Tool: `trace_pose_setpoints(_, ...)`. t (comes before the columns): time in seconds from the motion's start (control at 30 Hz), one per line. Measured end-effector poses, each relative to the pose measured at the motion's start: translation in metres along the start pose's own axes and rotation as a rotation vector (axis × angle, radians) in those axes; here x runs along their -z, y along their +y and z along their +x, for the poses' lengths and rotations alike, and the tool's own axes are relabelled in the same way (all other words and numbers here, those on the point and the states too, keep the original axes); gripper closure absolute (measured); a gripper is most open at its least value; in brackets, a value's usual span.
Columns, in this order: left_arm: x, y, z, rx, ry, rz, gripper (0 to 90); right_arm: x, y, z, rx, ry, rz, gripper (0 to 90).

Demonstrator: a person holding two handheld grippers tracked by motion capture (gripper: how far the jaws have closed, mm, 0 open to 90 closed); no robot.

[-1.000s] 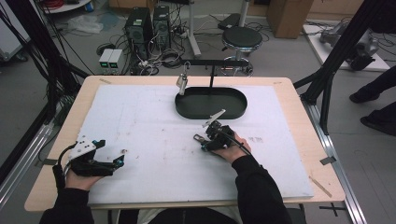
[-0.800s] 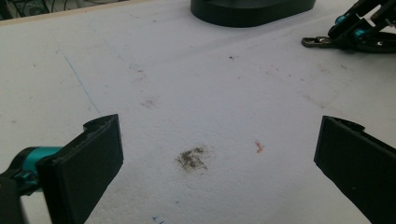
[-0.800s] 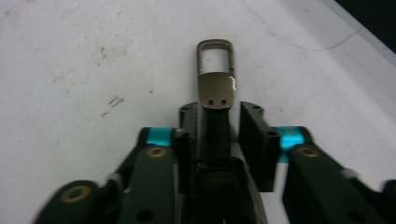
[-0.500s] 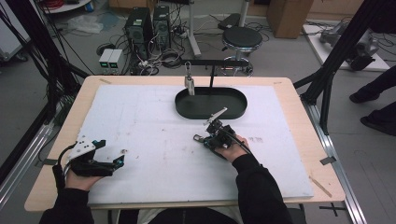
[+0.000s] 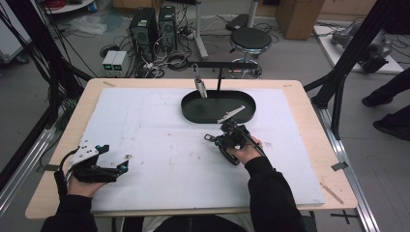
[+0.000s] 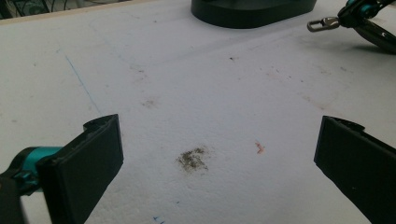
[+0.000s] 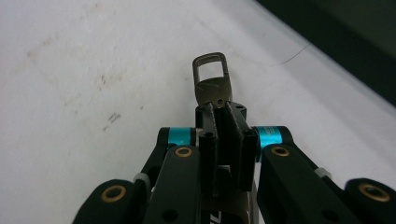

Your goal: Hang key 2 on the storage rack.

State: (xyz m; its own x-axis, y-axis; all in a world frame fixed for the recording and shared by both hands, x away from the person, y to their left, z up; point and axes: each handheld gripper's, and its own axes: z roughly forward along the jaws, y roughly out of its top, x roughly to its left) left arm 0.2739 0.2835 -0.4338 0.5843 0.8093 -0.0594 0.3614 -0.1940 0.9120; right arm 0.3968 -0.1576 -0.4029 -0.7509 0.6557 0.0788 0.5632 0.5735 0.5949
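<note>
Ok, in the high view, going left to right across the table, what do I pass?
Left gripper → hanging metal clip → right gripper, shut on a small metal clasp → black oval tray's right rim.

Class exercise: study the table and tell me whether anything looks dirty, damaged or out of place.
The white mat carries smudges: a dark grey patch and a small orange fleck between the left gripper's open jaws. Nothing looks spilled or broken.

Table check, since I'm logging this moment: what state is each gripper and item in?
Right gripper: shut on metal clip.
Metal clip: clamped at one end, its loop sticking out past the jaws, above the white mat.
Left gripper: open, nothing between jaws.
Black tray: sitting flat on mat.
Hanging clip: dangling from the stand's bar over the tray.
</note>
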Motion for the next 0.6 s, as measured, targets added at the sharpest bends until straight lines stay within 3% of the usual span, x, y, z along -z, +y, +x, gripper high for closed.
trace_pose_setpoints(0.1, 0.0, 0.0, 0.0, 0.001, -0.002, -0.003, 1.7, 0.009, 0.004, -0.004, -0.002, 0.007, -0.034, 84.1)
trace_pose_setpoints(0.17, 0.0, 0.0, 0.0, 0.002, -0.002, -0.003, 1.7, 0.014, 0.008, -0.005, 0.026, 0.013, -0.057, 84.0)
trace_pose_setpoints(0.6, 0.0, 0.0, 0.0, 0.002, -0.004, 0.001, 1.7, 0.042, 0.028, -0.013, 0.022, -0.042, -0.121, 83.9)
